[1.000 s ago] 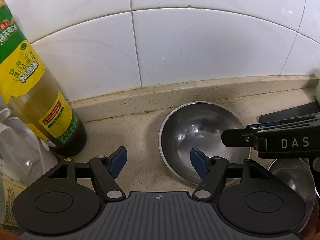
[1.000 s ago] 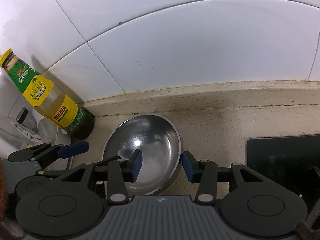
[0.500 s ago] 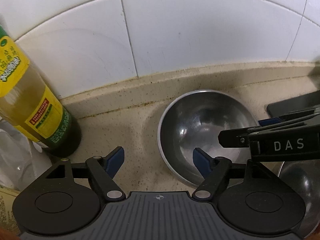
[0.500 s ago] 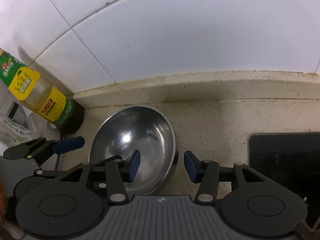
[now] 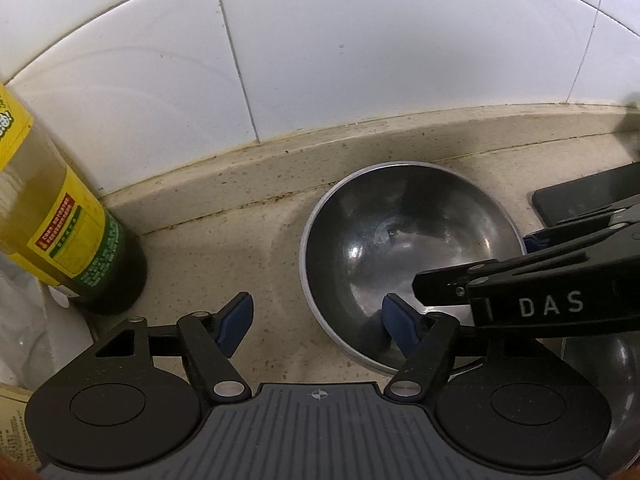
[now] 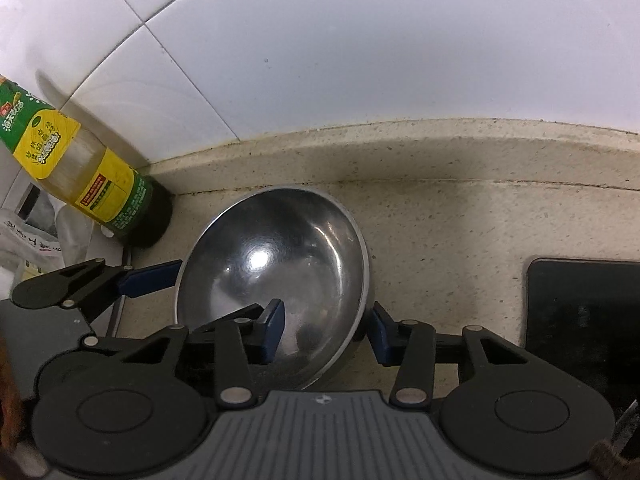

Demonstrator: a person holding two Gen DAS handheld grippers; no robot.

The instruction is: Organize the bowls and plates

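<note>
Two steel bowls (image 5: 408,248), one bottle (image 5: 60,236)

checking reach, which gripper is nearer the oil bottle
Left. The left gripper has its left finger near the bottle, its right finger inside the bowl. The right gripper straddles the bowl's far rim, with the bowl between it and the bottle.

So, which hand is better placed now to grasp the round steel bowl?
Right. The right gripper is open with its fingers astride the round steel bowl's near rim. The left gripper is open too, with only one finger over the bowl.
</note>
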